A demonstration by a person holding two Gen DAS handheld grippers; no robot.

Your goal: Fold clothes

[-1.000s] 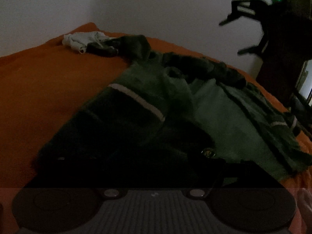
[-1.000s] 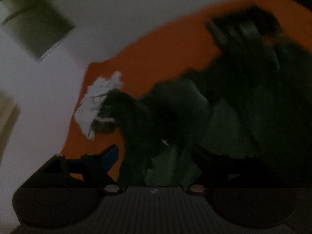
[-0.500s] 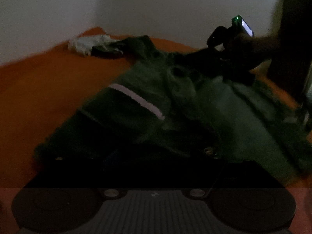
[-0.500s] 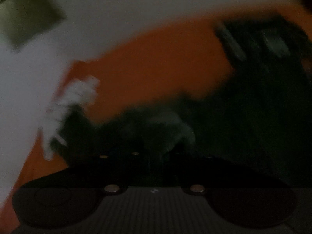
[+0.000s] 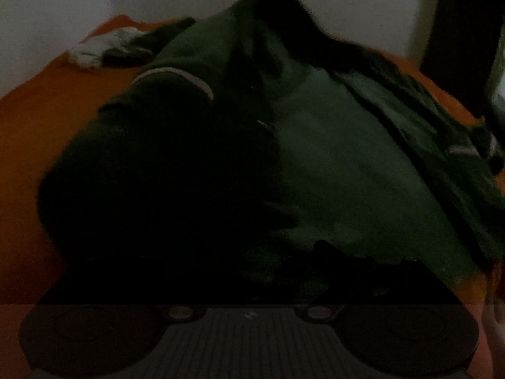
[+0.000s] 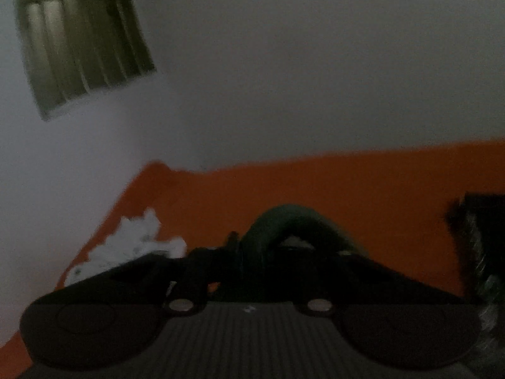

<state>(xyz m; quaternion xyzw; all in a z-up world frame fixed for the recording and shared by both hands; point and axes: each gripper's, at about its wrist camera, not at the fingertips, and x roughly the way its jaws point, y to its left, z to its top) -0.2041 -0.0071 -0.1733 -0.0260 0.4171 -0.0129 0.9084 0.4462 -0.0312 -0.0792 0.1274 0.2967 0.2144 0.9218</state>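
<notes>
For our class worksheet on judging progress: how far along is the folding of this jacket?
Done: nothing folded; the green jacket lies open on the orange bed. In hand: the right gripper, fingers opening, holds its top end raised. Left: every fold, plus the crumpled white cloth.

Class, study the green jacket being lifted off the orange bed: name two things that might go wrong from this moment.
1. The right hand-held gripper has a loop of the green jacket between its fingers while its jaws are opening; the raised fabric may drop and bunch.
2. The white cloth lies against the jacket's far edge, so it might be dragged along or caught in a fold.
</notes>
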